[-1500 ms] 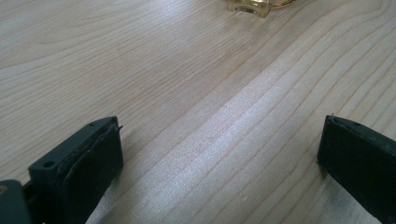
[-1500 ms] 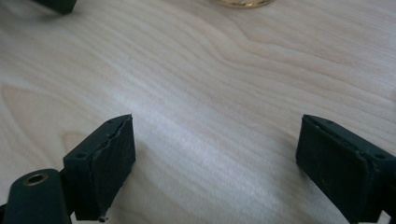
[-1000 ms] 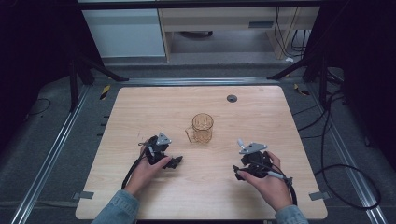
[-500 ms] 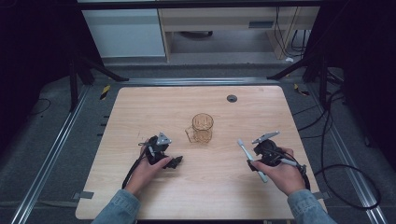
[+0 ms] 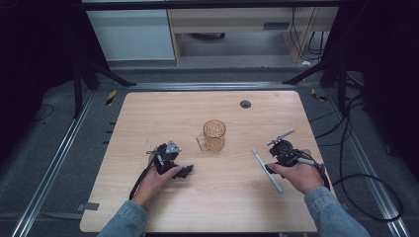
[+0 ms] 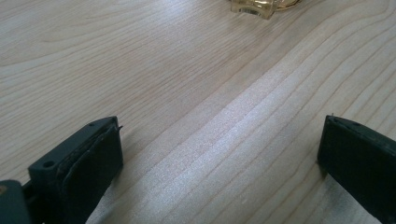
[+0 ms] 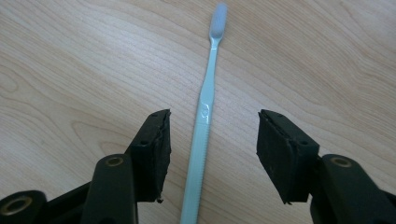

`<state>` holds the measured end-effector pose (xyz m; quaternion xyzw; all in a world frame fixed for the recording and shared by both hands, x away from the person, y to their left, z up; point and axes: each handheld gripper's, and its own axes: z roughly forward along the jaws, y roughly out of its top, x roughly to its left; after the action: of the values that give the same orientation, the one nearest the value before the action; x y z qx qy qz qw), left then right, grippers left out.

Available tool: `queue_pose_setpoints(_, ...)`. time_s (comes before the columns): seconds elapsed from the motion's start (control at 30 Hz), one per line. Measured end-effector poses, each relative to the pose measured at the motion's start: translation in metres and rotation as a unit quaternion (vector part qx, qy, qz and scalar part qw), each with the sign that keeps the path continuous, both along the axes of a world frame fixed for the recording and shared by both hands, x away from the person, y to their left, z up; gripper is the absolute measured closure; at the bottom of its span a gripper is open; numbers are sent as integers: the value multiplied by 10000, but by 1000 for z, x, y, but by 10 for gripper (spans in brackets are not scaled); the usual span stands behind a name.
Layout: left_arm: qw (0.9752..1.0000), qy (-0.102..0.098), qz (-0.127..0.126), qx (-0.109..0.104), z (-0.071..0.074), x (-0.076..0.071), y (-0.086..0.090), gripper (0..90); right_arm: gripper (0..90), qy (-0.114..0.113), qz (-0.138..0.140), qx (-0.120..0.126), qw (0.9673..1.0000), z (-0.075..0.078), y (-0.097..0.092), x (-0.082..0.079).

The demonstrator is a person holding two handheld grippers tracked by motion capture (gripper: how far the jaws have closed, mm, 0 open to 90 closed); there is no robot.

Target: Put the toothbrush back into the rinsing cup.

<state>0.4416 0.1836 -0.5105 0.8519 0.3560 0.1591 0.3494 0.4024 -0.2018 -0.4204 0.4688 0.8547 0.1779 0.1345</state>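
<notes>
A pale blue-green toothbrush (image 7: 208, 93) lies flat on the wooden table (image 5: 148, 113), its head pointing away from my right gripper (image 7: 212, 144). The right jaws have just been closing and now straddle the handle, with a gap on each side and the pads not touching it. In the high view the toothbrush (image 5: 260, 159) lies at the right, beside the right gripper (image 5: 276, 160). My left gripper (image 5: 172, 159) rests left of centre, and its jaws (image 6: 222, 135) stand wide open over bare wood. An amber glass mug (image 5: 213, 136) stands upright mid-table, and its base (image 6: 254, 5) is ahead of the left gripper.
A small black round grommet (image 5: 245, 103) sits in the tabletop near the far edge. Metal rails run along both sides of the table, and cables (image 5: 360, 173) trail on the floor at the right. A cabinet stands beyond the far edge.
My right hand has shifted right and slightly away, bringing the toothbrush into sight on the table beside it. The left hand and the mug have stayed put.
</notes>
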Motion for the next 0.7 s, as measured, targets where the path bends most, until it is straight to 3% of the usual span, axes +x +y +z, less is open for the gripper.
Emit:
queue_pose_setpoints(0.27, 10000, 2, 4, -11, 0, 0, 0, 0, 490, 24, 76, -62, 9999, 14, 5, 8)
queue_pose_setpoints(0.7, 10000, -15, 11, -8, 0, 0, 0, 0, 532, 267, 278, -195, 9991, 18, 16, 20)
